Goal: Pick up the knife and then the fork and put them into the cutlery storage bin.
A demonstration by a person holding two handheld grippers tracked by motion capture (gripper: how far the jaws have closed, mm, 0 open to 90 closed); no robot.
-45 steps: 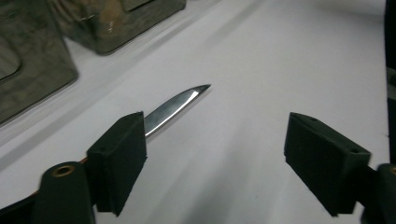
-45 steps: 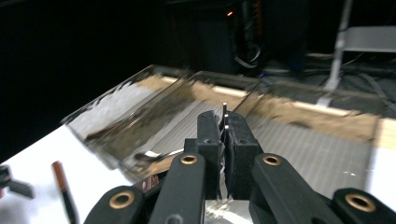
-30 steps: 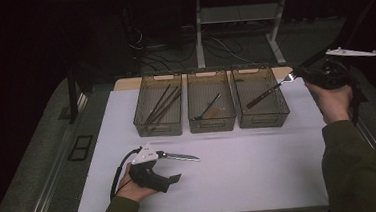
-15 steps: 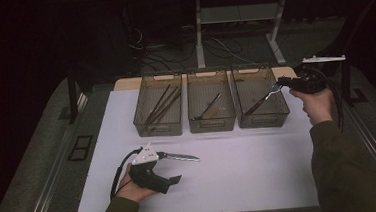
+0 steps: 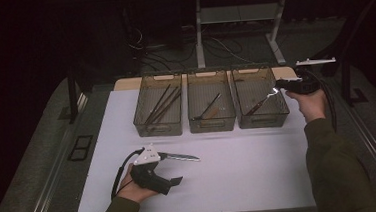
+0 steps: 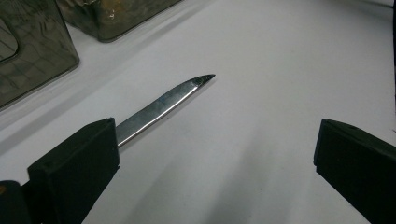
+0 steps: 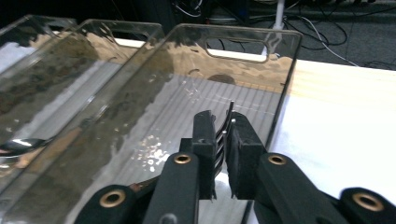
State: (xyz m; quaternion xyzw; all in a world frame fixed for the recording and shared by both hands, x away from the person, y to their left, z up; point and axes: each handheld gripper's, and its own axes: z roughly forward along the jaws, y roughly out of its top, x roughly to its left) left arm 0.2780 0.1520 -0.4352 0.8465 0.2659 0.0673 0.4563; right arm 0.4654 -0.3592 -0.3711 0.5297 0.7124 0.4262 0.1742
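A silver fork (image 5: 261, 102) slants down into the right clear bin (image 5: 283, 115), its head between the jaws of my right gripper (image 5: 278, 86) at the bin's right rim. In the right gripper view the tines (image 7: 228, 115) stand upright between the two pads of that gripper (image 7: 224, 126); the jaws have just been opening, and the pads still hug the fork. My left gripper (image 5: 173, 168) rests on the white table near the front left, jaws wide apart. A table knife (image 5: 179, 157) lies flat beside it, its blade (image 6: 163, 105) running past one jaw of the left gripper (image 6: 217, 135), not gripped.
Three clear bins stand in a row at the back of the white mat (image 5: 251, 172). The left bin (image 5: 160, 132) holds several dark long utensils, the middle bin (image 5: 212, 128) one utensil. Behind the table are desk legs and cables on the floor.
My right gripper has come down and leftward with the fork, from beyond the table's right edge to the right bin's rim. The left gripper and the knife have stayed put.
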